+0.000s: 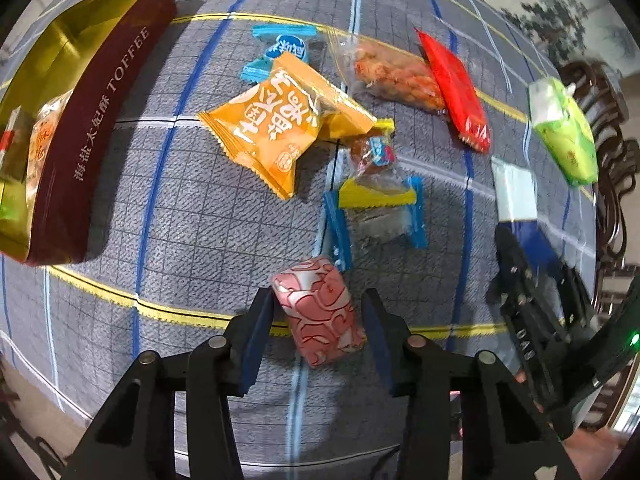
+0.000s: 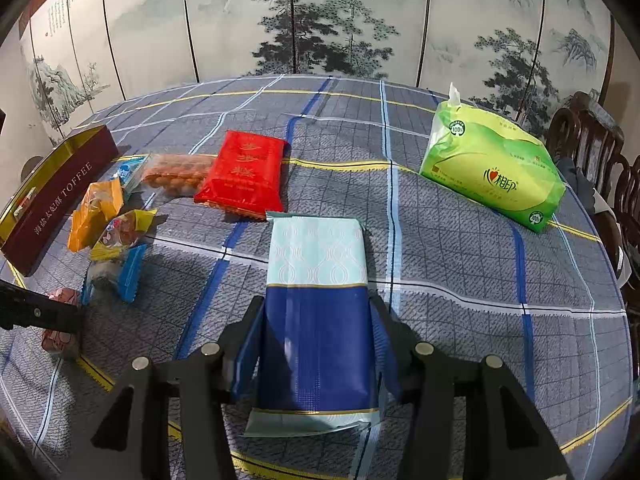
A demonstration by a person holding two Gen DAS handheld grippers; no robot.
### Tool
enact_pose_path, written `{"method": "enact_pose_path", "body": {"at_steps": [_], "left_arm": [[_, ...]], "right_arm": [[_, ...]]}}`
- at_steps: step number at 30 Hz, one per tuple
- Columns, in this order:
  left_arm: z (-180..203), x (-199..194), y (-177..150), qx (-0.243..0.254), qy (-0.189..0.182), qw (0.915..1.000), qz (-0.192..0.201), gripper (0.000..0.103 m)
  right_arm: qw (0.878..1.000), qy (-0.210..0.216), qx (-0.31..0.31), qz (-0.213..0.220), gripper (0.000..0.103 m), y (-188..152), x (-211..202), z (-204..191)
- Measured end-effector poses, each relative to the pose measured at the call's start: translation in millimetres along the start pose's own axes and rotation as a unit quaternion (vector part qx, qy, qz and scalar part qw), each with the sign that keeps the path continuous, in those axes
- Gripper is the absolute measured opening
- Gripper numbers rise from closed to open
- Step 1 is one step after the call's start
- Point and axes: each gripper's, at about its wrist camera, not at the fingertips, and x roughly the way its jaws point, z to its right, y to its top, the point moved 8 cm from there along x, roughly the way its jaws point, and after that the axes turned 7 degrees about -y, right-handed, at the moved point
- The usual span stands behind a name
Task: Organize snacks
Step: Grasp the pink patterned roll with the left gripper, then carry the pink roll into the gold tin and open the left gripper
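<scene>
My left gripper (image 1: pixel 318 312) straddles a pink patterned snack pack (image 1: pixel 320 310) on the tablecloth; the left pad touches it, the right pad stands a little off, so the jaws are open. My right gripper (image 2: pixel 318 340) is shut on a blue-and-pale-teal packet (image 2: pixel 318 300), which also shows in the left wrist view (image 1: pixel 516 200). Loose snacks lie ahead: an orange pack (image 1: pixel 268 124), a blue-edged candy (image 1: pixel 280 52), a clear bag of orange nuts (image 1: pixel 392 76), a red pack (image 1: pixel 456 88), and small clear wrapped snacks (image 1: pixel 376 196). The maroon TOFFEE box (image 1: pixel 76 120) stands open at left with snacks inside.
A green tissue pack (image 2: pixel 492 168) lies at the table's right. Dark wooden chairs (image 2: pixel 592 152) stand at the right edge. A painted folding screen (image 2: pixel 320 20) stands behind the table. The grey plaid tablecloth (image 2: pixel 480 280) covers the table.
</scene>
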Motion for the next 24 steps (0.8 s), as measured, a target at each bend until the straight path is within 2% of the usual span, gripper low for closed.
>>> {"method": "enact_pose_path", "body": {"at_steps": [2, 6, 13, 24], "left_arm": [[-3, 1, 0, 0.003, 0.0, 1.0, 0.001, 0.041], [-8, 0, -1, 0.019, 0.013, 0.9997, 0.004, 0.031], [-20, -10, -2, 0.056, 0.027, 0.9979, 0.015, 0.028], [-20, -33, 3, 0.093, 0.022, 0.9946, 0.042, 0.027]], "right_arm": [[1.0, 0.0, 0.0, 0.0, 0.052, 0, 0, 0], [1.0, 0.0, 0.0, 0.0, 0.052, 0, 0, 0], [1.0, 0.0, 0.0, 0.0, 0.053, 0, 0, 0], [1.0, -0.002, -0.001, 0.0, 0.053, 0, 1, 0]]}}
